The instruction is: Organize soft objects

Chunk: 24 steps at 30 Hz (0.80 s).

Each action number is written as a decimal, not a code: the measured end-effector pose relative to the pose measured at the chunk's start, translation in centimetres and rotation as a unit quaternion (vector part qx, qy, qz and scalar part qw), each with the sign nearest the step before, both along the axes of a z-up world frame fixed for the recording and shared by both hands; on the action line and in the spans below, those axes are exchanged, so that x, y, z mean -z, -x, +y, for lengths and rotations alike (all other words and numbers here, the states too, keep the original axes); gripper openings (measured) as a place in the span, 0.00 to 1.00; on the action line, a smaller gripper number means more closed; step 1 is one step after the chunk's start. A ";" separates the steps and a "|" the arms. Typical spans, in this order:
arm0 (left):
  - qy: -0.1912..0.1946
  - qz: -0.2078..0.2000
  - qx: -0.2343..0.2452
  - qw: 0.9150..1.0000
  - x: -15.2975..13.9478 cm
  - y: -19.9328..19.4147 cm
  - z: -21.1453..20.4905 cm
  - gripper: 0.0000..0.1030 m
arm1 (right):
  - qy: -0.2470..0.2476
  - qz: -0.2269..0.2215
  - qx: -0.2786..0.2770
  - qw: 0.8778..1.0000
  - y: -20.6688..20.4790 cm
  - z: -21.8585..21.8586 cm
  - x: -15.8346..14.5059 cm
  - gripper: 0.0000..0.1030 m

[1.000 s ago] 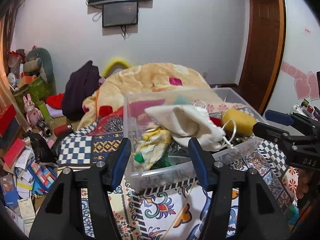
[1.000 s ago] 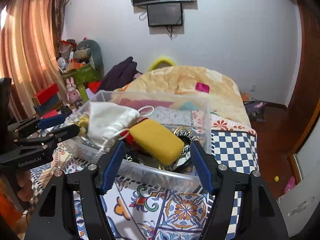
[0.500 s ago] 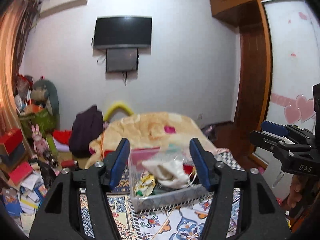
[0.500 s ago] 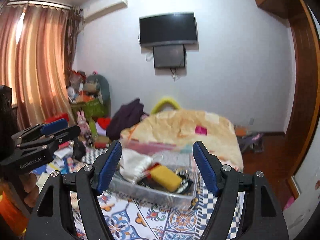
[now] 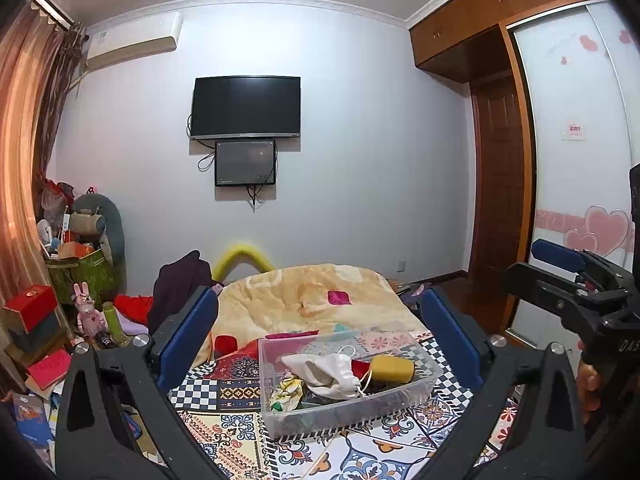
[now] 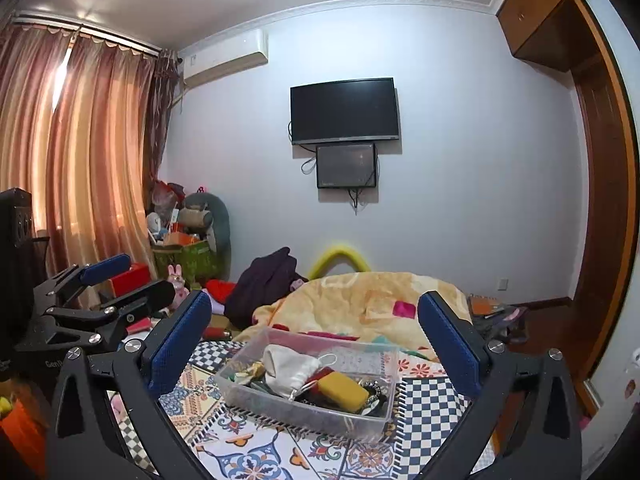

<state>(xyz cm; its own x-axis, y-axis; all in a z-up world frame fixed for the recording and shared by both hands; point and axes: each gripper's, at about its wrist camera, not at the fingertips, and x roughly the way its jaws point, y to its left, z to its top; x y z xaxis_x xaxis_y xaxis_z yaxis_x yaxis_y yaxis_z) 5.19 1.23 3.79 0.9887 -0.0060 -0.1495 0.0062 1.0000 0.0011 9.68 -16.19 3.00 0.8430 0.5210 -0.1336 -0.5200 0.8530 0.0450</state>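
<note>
A clear plastic bin [image 5: 428, 376] [image 6: 384, 414] sits on the patterned bedspread. It holds a white drawstring pouch [image 5: 328, 372] [image 6: 290, 368], a yellow sponge-like block [image 5: 394, 367] [image 6: 340, 388], a yellow-green patterned cloth [image 5: 286, 390] and other small items. My left gripper [image 5: 320, 336] is open and empty, well back from the bin. My right gripper [image 6: 316, 340] is open and empty, also back from it. Each gripper shows at the edge of the other's view: the right one [image 5: 560, 268], the left one [image 6: 116, 280].
A yellow-orange quilt [image 5: 304, 300] lies bunched behind the bin. A dark garment [image 5: 180, 288], a green box of toys [image 5: 80, 268], red boxes and books crowd the left floor. A TV [image 5: 246, 108] hangs on the far wall. Wardrobe and door stand right.
Both grippers have pulled back and risen away from the bin, so it looks smaller and lower in both views. Both stay open and empty.
</note>
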 end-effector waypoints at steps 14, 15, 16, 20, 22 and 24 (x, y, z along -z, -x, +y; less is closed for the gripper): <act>0.003 -0.005 0.008 1.000 -0.2 1.0 -0.2 1.00 | -0.007 -0.006 -0.003 1.000 0.9 -0.4 0.2 1.00; 0.002 -0.004 0.008 1.000 -0.2 1.0 -0.2 1.00 | -0.007 -0.006 -0.003 1.000 0.9 -0.3 0.2 1.00; 0.002 -0.004 0.008 1.000 -0.2 1.1 -0.2 1.00 | -0.007 -0.007 -0.003 1.000 0.9 -0.3 0.2 1.00; 0.005 -0.002 0.009 1.000 -0.2 1.0 -0.1 1.00 | -0.009 -0.006 -0.004 1.000 1.0 -0.4 0.2 1.00; 0.006 -0.002 0.009 1.000 -0.2 1.1 -0.1 1.00 | -0.010 -0.007 -0.004 1.000 1.0 -0.5 0.1 1.00; 0.006 -0.001 0.010 1.000 -0.2 1.1 -0.1 1.00 | -0.010 -0.006 -0.006 1.000 1.0 -0.6 0.1 1.00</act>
